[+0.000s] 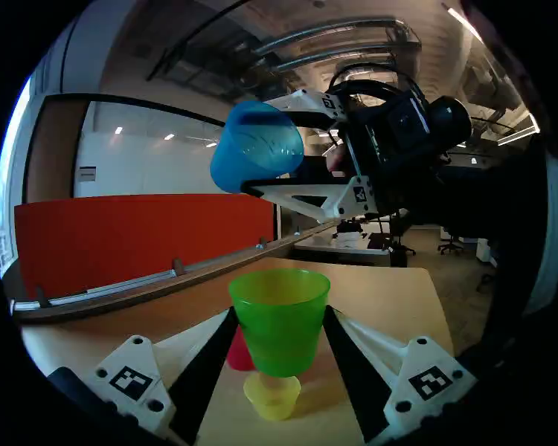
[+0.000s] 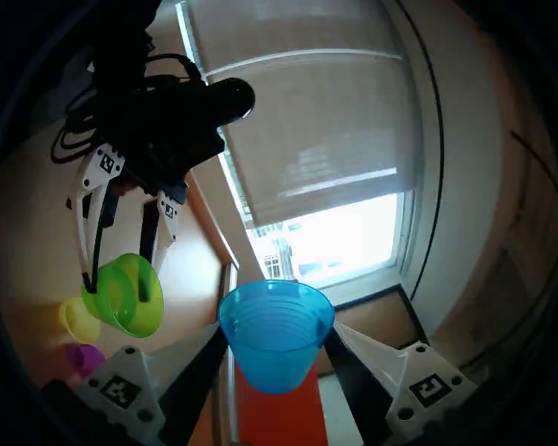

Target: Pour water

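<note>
Above the left gripper [image 1: 279, 316], and slightly to the left of its line of sight, hangs the blue cup [image 1: 255, 147]. That gap between the two cups is what the pour turns on. The left gripper has closed to cup width, both fingers pressing the sides of the green cup [image 1: 279, 334], which stands upright between them with its mouth open upward. Whether its base rests on the table [image 1: 387, 293] cannot be told. Just below and ahead of the fingers lie a yellow cup [image 1: 271, 398] and a red cup [image 1: 239, 355].

The right gripper [image 1: 268, 145] reaches in from the right of that view with one finger above the other, so it is rolled well over, and the blue cup clamped between the fingers lies roughly on its side, its long axis near level. No stream of water can be made out, nor any water inside.

Seen along the right gripper's own fingers, the blue cup sits pinched between them at close range, and the green cup lies off to the left, apart from it, with its rim turned toward the camera. The right gripper probably needs to bring the blue rim closer over that mouth for the water to land inside.
</note>
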The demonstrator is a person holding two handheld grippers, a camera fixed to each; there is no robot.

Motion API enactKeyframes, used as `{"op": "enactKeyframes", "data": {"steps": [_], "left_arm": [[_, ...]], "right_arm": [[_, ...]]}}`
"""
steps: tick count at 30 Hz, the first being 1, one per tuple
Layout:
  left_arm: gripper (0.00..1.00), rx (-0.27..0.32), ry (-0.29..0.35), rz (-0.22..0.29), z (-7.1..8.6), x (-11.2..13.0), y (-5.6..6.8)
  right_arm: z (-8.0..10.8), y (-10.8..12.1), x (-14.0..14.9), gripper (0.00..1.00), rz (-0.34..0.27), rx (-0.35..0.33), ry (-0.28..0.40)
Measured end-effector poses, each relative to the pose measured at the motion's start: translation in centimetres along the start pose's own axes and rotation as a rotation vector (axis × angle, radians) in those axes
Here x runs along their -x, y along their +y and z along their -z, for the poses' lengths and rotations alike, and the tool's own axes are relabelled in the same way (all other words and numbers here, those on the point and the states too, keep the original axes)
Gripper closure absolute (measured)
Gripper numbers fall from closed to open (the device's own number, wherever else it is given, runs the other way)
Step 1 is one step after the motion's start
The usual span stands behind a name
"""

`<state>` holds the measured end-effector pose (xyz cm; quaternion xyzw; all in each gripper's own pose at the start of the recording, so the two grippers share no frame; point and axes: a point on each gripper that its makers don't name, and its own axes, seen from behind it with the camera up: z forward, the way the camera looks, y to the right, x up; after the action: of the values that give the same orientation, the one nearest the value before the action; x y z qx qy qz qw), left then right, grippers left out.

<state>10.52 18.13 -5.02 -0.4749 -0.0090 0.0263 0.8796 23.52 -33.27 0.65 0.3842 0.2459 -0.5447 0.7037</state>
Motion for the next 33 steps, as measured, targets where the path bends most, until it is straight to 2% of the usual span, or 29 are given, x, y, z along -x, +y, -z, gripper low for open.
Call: {"op": "enactKeyframes", "data": {"steps": [7,23,33], "left_arm": [[0.18,-0.005,-0.002,-0.003,0.0,0.1,-0.2],[0.17,-0.011,-0.002,-0.008,0.1,-0.1,-0.4],[0.18,-0.017,-0.002,-0.015,0.3,-0.3,-0.5]], "right_arm": [[0.2,-0.6,0.6,0.11,-0.159,-0.012,-0.007],[0.6,-1.7,0.3,0.11,-0.660,-0.056,0.010],[0.6,-2.1,0.1,0.11,-0.910,-0.093,0.016]]}}
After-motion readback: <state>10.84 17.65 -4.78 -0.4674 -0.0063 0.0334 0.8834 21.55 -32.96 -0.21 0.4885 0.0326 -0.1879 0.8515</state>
